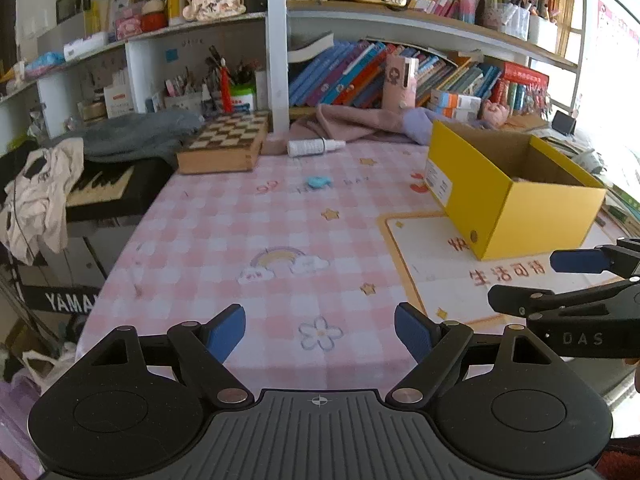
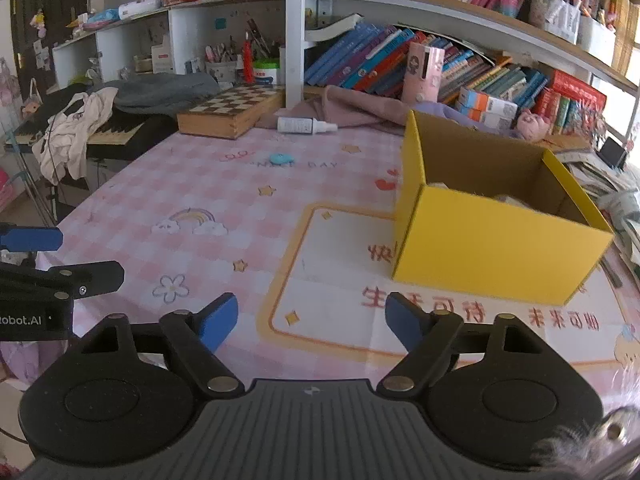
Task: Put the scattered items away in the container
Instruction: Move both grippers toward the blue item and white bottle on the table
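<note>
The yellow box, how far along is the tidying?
Partly done, it seems: the yellow box already holds something pale, hard to identify. Nothing is in hand; the left claw and right claw are both open and empty. Still out on the tablecloth: the white bottle and a small blue item.

White letters "YAMA" are showing on the black keyboard stand (image 1: 68, 300), cut off by the tablecloth; "DAS" is standing on the right gripper (image 1: 520, 276) body; "obot.AI" is reading on the left gripper (image 2: 60, 256) body; "DAY" is showing faintly on the pink checked tablecloth (image 2: 328, 165); red Chinese characters are running across its printed panel (image 2: 420, 304).
</note>
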Available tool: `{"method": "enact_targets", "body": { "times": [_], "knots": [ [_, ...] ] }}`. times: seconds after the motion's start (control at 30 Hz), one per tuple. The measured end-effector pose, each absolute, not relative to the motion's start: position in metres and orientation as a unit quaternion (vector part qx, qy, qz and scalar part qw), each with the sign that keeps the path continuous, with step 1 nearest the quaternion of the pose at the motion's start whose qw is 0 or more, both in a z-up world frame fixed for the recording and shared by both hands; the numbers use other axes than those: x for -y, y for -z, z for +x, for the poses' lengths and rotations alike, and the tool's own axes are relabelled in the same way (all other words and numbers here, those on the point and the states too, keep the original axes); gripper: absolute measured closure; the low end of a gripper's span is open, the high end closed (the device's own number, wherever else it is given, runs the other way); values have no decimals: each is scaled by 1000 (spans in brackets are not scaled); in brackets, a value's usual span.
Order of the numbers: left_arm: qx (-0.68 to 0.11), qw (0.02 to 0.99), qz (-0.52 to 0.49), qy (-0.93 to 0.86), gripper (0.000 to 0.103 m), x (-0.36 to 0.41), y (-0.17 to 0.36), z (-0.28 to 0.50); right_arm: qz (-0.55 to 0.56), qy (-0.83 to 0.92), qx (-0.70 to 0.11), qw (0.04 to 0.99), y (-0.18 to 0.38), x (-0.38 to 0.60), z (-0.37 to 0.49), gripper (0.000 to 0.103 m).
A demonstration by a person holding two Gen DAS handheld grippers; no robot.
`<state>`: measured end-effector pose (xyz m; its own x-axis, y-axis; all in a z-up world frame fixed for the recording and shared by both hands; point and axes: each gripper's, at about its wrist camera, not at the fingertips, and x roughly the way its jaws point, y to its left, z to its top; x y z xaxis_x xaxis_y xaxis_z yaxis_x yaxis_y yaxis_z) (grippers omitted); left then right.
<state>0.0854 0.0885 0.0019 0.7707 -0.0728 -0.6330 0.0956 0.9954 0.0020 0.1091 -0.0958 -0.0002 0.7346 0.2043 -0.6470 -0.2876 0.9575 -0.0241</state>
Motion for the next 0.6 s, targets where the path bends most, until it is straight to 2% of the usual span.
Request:
{"method": "enact_targets", "body": {
  "times": [0.6],
  "knots": [
    [-318,947,24,41,19,-102,-9,172,-73,-143,-311,937,-7,68,197,35]
  ]
}}
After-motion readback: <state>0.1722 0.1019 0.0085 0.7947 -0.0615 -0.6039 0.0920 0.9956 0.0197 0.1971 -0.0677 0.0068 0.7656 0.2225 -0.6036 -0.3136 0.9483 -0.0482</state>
